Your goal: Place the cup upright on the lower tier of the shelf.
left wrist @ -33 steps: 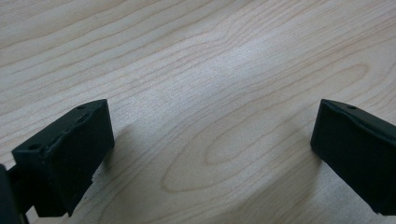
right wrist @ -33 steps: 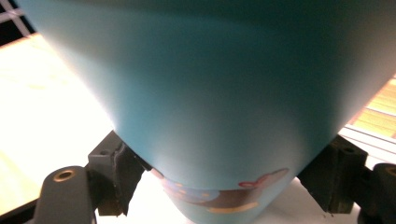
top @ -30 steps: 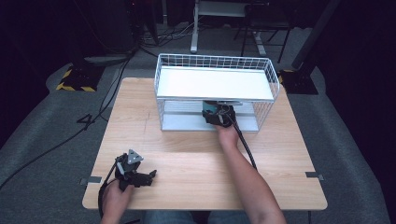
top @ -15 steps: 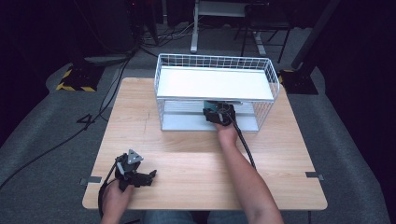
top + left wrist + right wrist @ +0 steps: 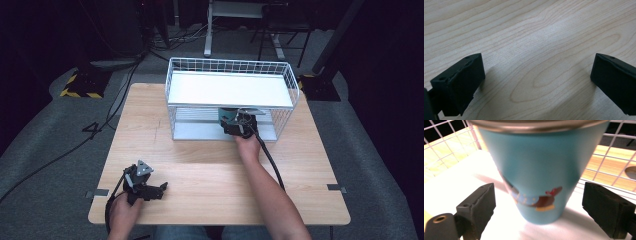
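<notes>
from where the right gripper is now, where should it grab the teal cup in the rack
Grip the teal cup across its lower wall, coming in level from the rack's open front. It stands upright on the lower shelf and tapers downward, so the narrow part fits between the open jaws of the right gripper, which already flank it. The upper shelf probably blocks a grasp from above.

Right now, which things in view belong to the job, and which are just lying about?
In play, as far as the pictures suggest:
- teal cup on the rack's lower shelf
- white wire rack
- right claw, open, jaws either side of the cup, not touching it

Idle or background:
- left claw, open over bare table
- cables on the floor
</notes>
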Demonstrator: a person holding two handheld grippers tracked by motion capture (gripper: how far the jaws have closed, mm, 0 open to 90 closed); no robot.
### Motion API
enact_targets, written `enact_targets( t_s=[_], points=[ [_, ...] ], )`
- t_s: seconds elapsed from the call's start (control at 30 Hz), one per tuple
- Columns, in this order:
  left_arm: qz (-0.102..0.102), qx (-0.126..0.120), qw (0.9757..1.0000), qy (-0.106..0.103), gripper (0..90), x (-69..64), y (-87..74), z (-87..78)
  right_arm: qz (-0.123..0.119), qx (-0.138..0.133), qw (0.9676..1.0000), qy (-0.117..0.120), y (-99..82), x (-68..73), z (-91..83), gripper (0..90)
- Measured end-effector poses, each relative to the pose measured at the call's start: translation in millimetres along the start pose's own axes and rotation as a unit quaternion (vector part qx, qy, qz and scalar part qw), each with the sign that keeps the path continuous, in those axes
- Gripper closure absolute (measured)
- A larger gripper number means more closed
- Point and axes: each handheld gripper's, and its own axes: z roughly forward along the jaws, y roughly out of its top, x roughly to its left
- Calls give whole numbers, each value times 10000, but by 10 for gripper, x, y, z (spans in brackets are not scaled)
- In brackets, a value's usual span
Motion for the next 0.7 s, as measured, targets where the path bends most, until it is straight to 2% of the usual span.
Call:
enact_targets(
  t_s=[0.1,0.13,0.3,0.47,0.63,0.67,0.7],
  points=[
    [8,9,10000,-1,0,-3,-1,-3,-57,53,10000,35,-21,-2,-84,121],
    [9,10,10000,-1,0,-3,-1,-3,25,88,9999,81,-23,2,-117,121],
    [20,12,10000,-2,0,-1,0,-3,-91,39,9999,120,-4,-21,-286,122],
    [24,12,10000,-2,0,-1,0,-4,-135,197,9995,183,-9,-27,-415,121],
    [41,7,10000,2,0,-2,-4,-6,-191,212,9992,287,-42,-52,-633,123],
    [41,7,10000,2,0,-2,-4,-6,-191,212,9992,287,-42,-52,-633,123],
    [25,10,10000,-13,0,-8,-11,-10,-189,211,9990,339,-68,-61,-716,122]
  ],
)
